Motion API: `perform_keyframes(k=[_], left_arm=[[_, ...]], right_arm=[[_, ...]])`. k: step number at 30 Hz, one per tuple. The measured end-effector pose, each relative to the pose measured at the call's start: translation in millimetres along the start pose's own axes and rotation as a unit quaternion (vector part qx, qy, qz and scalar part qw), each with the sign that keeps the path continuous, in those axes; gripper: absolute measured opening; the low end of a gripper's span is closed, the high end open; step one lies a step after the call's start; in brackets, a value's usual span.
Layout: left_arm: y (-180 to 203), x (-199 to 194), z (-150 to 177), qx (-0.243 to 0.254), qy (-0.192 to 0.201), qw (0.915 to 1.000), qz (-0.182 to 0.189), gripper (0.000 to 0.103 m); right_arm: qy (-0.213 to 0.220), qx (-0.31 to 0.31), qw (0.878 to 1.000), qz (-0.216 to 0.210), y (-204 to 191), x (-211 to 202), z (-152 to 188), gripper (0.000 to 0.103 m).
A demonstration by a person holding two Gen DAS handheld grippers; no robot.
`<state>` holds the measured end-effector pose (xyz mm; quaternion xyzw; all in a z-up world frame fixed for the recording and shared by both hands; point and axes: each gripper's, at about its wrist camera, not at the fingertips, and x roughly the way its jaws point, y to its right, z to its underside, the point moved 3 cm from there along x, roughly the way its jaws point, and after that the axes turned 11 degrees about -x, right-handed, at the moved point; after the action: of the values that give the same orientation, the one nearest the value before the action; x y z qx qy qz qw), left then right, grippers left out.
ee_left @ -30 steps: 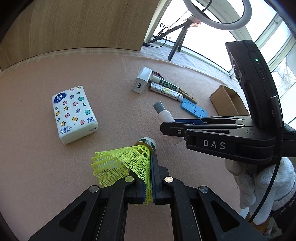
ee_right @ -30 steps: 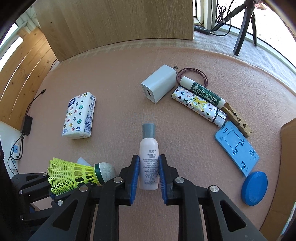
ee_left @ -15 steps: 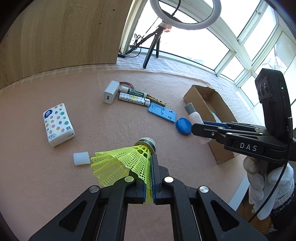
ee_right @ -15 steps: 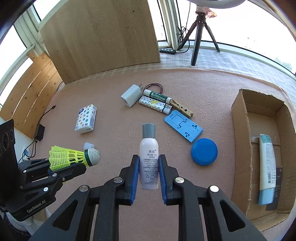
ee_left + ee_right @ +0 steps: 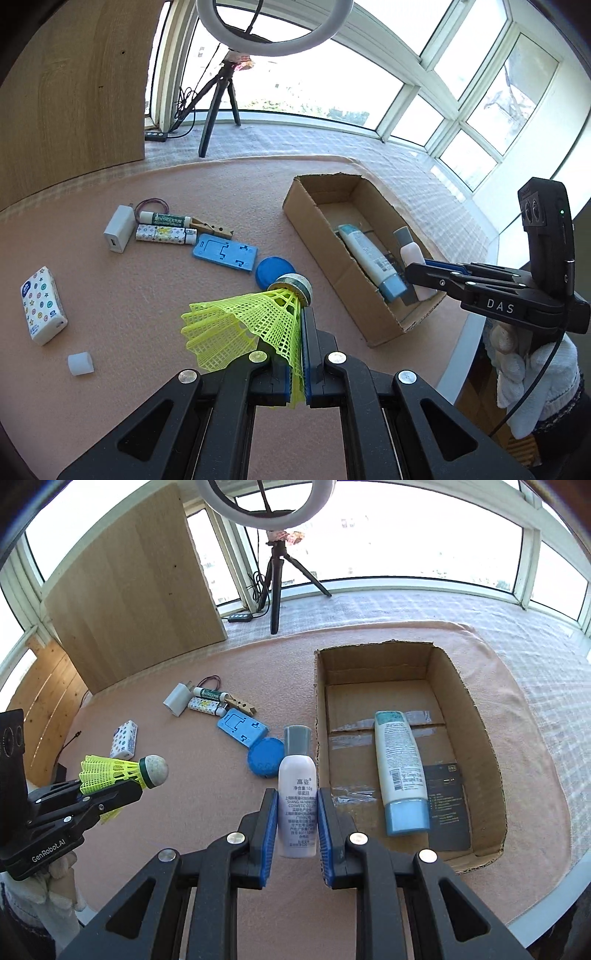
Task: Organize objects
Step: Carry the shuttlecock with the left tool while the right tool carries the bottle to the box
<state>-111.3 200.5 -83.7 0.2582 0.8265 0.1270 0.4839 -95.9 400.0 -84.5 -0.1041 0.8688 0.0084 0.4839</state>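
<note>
My left gripper (image 5: 298,325) is shut on a yellow shuttlecock (image 5: 255,317) and holds it high above the pink table; it also shows at the left of the right wrist view (image 5: 122,775). My right gripper (image 5: 297,808) is shut on a small white bottle with a grey cap (image 5: 297,786), held above the table just left of the open cardboard box (image 5: 480,734). In the left wrist view the bottle (image 5: 412,254) hangs over the box's near end (image 5: 306,221). A white tube with a blue cap (image 5: 400,771) and a dark card (image 5: 447,805) lie in the box.
On the table lie a blue round lid (image 5: 275,271), a blue phone stand (image 5: 225,253), a clothespin (image 5: 212,229), a lip balm (image 5: 164,218), a patterned lighter (image 5: 162,234), a white charger (image 5: 119,229), a tissue pack (image 5: 42,304) and a small white cylinder (image 5: 80,363). A tripod (image 5: 275,572) stands behind.
Both grippers have risen and moved right with their objects. The bottle has gone from above the table's middle to the box's edge, and the box is now in full view.
</note>
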Motion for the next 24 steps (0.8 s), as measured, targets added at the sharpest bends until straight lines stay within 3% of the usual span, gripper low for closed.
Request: perform_keyframes(k=[9,24], left_arm=[[53,40,-17,0.038,-0.012,0.9991,0.014,0.003],[103,113,-53,0.058,-0.018,0.9981,0.007,0.003]], right_arm=[[0.007,0.033,0.999,0.028,55,-14,13,0.019],[-0.005,0.032,0.999,0.036,93,-4,16,0.019]])
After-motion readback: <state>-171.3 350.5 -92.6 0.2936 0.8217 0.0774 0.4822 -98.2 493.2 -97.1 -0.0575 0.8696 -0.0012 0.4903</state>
